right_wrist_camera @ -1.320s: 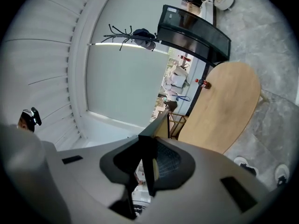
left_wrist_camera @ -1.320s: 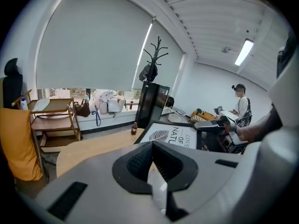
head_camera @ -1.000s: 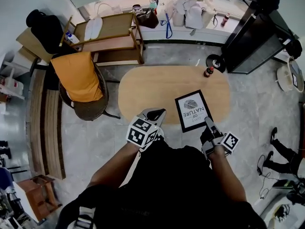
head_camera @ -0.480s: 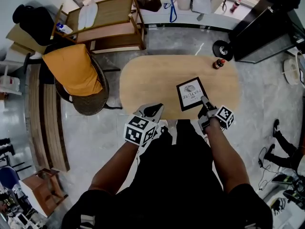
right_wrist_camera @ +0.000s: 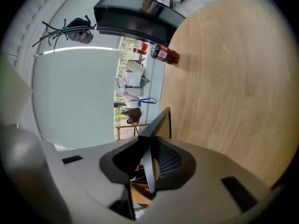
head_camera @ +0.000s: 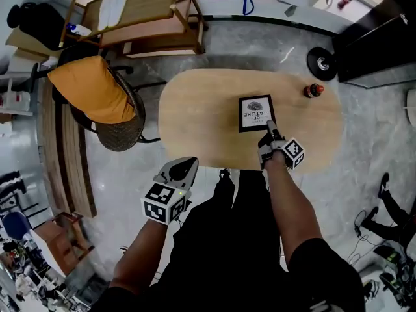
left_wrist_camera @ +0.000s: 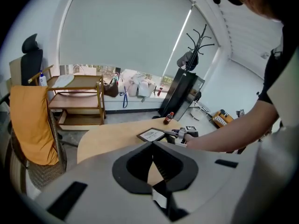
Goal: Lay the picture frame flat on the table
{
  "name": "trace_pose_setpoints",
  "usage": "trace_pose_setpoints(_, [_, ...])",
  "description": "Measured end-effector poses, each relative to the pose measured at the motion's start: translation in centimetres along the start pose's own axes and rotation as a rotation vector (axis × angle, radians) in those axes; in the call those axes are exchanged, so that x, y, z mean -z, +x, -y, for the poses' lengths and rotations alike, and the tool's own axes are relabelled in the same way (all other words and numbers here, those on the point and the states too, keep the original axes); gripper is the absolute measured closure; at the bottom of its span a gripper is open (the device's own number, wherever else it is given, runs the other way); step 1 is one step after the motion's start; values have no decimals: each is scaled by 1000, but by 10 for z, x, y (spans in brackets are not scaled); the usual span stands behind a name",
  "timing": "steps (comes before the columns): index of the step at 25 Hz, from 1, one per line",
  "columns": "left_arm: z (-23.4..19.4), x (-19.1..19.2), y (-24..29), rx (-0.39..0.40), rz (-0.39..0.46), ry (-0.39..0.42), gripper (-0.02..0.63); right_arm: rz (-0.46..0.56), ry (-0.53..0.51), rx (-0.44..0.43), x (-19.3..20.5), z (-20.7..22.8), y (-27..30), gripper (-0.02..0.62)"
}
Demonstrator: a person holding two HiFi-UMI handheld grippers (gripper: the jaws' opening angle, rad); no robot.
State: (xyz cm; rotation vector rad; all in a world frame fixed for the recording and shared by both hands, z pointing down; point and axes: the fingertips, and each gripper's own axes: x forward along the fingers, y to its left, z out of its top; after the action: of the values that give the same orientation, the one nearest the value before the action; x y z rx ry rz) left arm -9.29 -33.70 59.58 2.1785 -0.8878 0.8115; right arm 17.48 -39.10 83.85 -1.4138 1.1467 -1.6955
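The black picture frame point(head_camera: 255, 113) with a white print sits low on the oval wooden table point(head_camera: 195, 109), right of its middle. My right gripper point(head_camera: 268, 130) is shut on its near edge. In the right gripper view the frame point(right_wrist_camera: 161, 120) runs edge-on out of the jaws, close to the tabletop point(right_wrist_camera: 233, 78). Whether it rests fully flat I cannot tell. In the left gripper view, the frame point(left_wrist_camera: 152, 135) and the right gripper point(left_wrist_camera: 180, 135) show beyond the table's near rim. My left gripper point(head_camera: 184, 169) hangs off the table's front left, its jaws together and empty.
A small red-capped bottle point(head_camera: 314, 90) stands at the table's right end. A wicker chair with an orange cloth point(head_camera: 91, 90) sits left of the table. A wooden shelf cart point(head_camera: 149, 18) stands behind, with a black cabinet point(head_camera: 383, 31) at the back right.
The right gripper has carried the frame down and further out over the table. The left gripper has drawn back to the left, off the table's front edge.
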Motion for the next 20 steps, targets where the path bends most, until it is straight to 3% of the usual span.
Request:
trace_pose_setpoints(4, [6,20,16,-4,-71,-35,601,16,-9,46,-4,42,20,528])
trace_pose_setpoints(7, [14,33,28,11,-116,-52,601,-54,-61,123,7,67,22,511])
trace_pose_setpoints(10, [14,38,42,13,-145,-75,601,-186,-158,167,24,84,24,394])
trace_pose_setpoints(17, [12,36,62,18,-159,-79,601,-554,-575,278,63,119,28,325])
trace_pose_setpoints(20, [11,38,61,6,-164,-95,601,-709,-824,409,68,148,22,322])
